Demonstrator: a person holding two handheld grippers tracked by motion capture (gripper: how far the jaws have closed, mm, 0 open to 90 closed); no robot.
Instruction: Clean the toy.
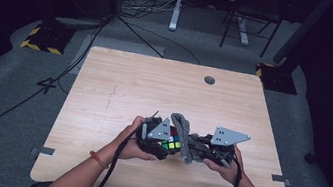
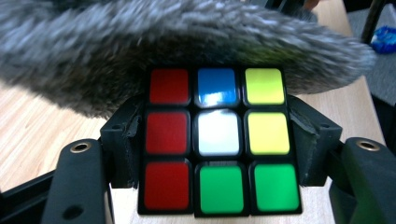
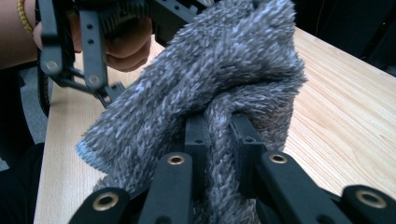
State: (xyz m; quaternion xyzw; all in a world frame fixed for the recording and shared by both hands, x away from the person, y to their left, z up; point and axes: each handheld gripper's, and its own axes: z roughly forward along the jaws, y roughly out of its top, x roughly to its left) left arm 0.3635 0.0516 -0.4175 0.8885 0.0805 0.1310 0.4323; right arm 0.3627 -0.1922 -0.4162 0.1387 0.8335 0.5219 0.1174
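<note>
In the high view the person's two forearms are coming in from 6 o'clock, and both hands are meeting over the near half of the wooden table (image 1: 120, 86), a little toward 5 o'clock from its centre. The left gripper (image 1: 159, 140) is holding a puzzle cube (image 1: 171, 142) — in the left gripper view its two black jaws are pressing on the cube's left and right sides, so the claw is clamped on the cube (image 2: 218, 140). The face toward that camera is showing a red column at 9 o'clock, a white square in the middle, blue at 12 o'clock, yellow at 3 o'clock and green along the bottom toward 5 o'clock. The right gripper (image 1: 198, 150) is clamped on a grey fluffy cloth (image 1: 184, 136); in the right gripper view the cloth (image 3: 210, 93) is bunching between the two jaws, which are standing close together with a fold squeezed between them. The cloth is lying against the far edge of the cube — touching it along the top row. Farther away, at 12 o'clock near the table's far edge, a small round grommet (image 1: 209, 80) is sitting in the wood.
</note>
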